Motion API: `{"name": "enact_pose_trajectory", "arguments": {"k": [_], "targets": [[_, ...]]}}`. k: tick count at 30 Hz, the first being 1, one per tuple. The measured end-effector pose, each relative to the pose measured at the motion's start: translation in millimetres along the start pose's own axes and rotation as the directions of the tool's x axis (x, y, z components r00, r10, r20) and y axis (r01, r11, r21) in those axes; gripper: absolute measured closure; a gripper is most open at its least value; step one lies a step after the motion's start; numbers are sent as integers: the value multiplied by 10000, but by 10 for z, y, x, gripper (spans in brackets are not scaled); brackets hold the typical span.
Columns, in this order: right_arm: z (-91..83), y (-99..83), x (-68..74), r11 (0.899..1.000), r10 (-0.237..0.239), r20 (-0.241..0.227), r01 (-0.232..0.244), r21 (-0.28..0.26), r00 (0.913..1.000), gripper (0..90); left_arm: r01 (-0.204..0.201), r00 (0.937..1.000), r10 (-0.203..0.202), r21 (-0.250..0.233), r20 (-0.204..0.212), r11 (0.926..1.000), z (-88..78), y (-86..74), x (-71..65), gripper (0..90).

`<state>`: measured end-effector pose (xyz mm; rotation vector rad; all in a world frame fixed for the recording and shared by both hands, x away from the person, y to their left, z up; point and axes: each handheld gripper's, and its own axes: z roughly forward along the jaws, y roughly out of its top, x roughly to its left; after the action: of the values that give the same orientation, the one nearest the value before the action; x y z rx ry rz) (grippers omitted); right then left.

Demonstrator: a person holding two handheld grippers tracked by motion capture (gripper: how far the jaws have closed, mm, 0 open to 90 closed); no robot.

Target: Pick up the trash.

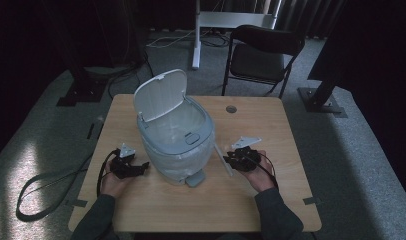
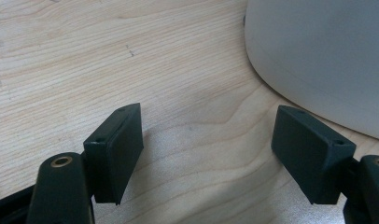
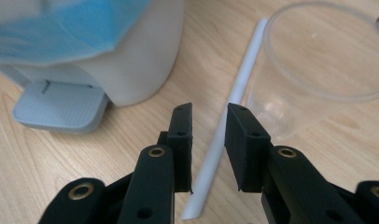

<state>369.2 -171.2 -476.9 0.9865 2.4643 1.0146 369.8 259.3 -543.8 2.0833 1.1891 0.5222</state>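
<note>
Reaching for a thin white plastic straw [image 3: 225, 126] that lies flat on the light wooden worktop [image 3: 38, 154], the right gripper [image 3: 208, 147] has the straw running up between its two black jaws, which stand narrowly apart on either side with gaps visible, so not yet clamped. In the high view the straw [image 1: 223, 160] sits just right of the pedal bin and just left of the right gripper [image 1: 230, 159]. Just beside the straw, to its right in the right gripper view, lies a clear plastic cup [image 3: 318, 70] tipped on its side, mouth toward the camera. Next out is a white and grey pedal bin [image 1: 175, 137] mid-worktop, lid [image 1: 159, 93] up, lined with a bluish bag, grey foot pedal [image 3: 59, 105] at the front. The left gripper [image 2: 208, 158] rests low over the worktop left of the bin, jaws wide apart with nothing between them, the bin's white wall [image 2: 318, 56] near its right jaw. Step in hand looks like the straw pick-up; the next move likely calls for lowering until the pads bracket the straw, closing square on it, then lifting, minding the cup close by. No brands, labels or readable writing anywhere.
</note>
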Motion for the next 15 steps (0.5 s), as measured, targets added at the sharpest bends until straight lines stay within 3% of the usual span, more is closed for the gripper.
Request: {"name": "enact_pose_trajectory", "arguments": {"k": [7, 15], "targets": [[166, -59, 2, 9958, 109, 60, -114, 906, 9999, 713, -2, 10000, 2, 1, 1, 10000, 0, 0, 0, 252], [308, -71, -24, 9790, 241, 280, -292, 2018, 9993, 713, -2, 10000, 2, 1, 1, 10000, 0, 0, 0, 252]]}}
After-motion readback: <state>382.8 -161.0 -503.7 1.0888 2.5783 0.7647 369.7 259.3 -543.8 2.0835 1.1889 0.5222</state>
